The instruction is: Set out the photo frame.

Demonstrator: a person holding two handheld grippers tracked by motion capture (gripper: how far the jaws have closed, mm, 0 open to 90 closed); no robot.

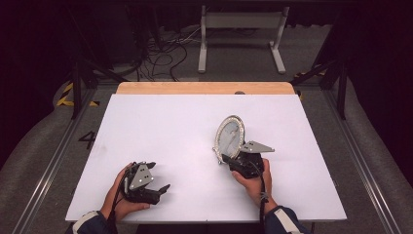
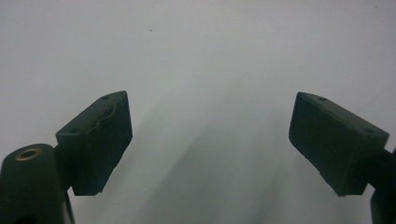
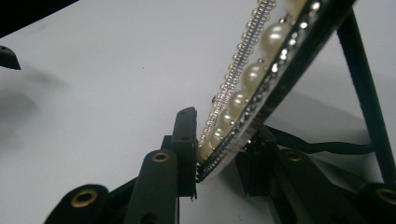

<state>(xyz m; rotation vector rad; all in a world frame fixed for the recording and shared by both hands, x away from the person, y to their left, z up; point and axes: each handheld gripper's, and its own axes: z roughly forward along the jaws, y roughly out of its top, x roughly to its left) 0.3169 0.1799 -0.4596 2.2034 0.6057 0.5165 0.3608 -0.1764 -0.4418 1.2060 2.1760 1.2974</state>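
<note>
Right fingers [image 3: 219,154] clamped on pearl-rimmed oval frame [image 1: 229,134], left fingers [image 2: 210,144] wide over white tabletop [image 1: 160,126].

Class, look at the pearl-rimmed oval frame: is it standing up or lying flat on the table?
Standing, tilted back: the pearl-rimmed oval frame rises off the table, its lower rim between the right gripper jaws.

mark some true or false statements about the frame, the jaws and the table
1. The right gripper has its jaws on the rim of the oval pearl-edged frame. True.
2. The frame lies flat on the white table. False: it stands tilted, propped on its rear leg.
3. The left gripper holds a cloth. False: its jaws are open with nothing between them.
4. Both grippers are held by hands. True.
</note>
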